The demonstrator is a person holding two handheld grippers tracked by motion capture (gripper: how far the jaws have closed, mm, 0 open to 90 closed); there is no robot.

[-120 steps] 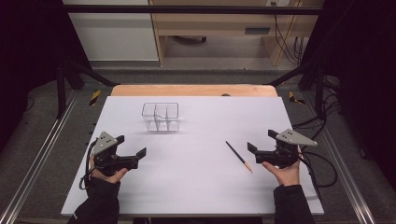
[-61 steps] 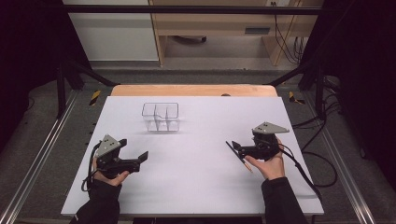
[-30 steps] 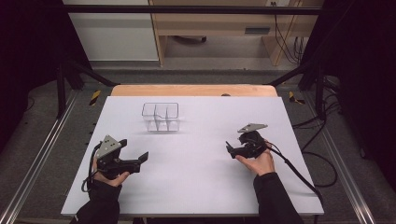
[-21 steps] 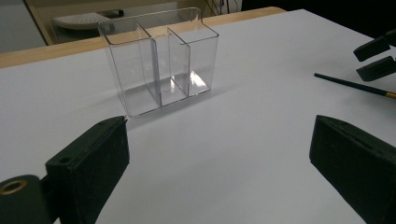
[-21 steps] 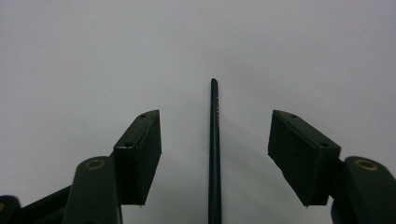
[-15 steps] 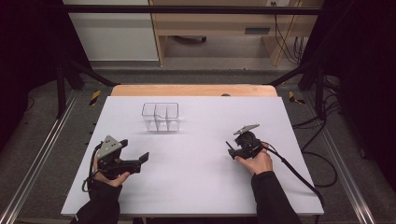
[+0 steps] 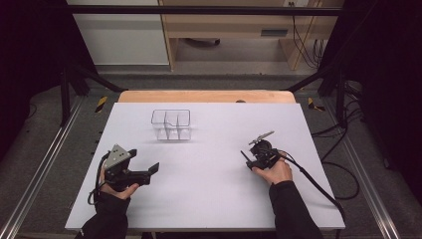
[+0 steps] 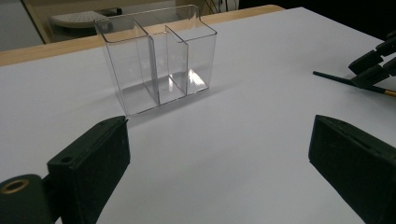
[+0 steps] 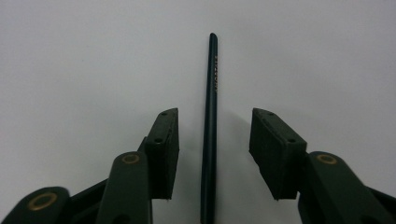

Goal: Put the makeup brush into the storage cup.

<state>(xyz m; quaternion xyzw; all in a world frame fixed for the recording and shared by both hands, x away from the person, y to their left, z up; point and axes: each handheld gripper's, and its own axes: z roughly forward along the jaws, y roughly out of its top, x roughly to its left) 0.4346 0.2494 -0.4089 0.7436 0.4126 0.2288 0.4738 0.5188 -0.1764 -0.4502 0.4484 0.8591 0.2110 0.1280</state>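
Note:
A thin dark pen (image 9: 212, 84) with gold lettering lies flat on the white table top (image 7: 209, 199). My right gripper (image 9: 215, 119) points down over it with one jaw on each side. The jaws have just been closing; a gap remains between each pad and the pen, so it is open. In the high view the right gripper (image 7: 249, 160) sits right of centre, and the pen's tip (image 7: 243, 154) pokes out beside it. My left gripper (image 7: 144, 162) rests open at the front left, nothing between its jaws (image 8: 219, 140). A clear plastic organizer (image 7: 171, 124) with three compartments stands upright at the back.
The organizer (image 8: 156, 56) is empty and faces the left gripper. The pen (image 8: 331, 78) and the right gripper (image 8: 373, 67) appear at the far right of the left gripper view. A cable (image 7: 318, 184) trails from the right gripper off the table's right edge.
My right gripper moved left and forward onto the pen, tipped downward, and its jaws narrowed around it. The left gripper stayed where it was.

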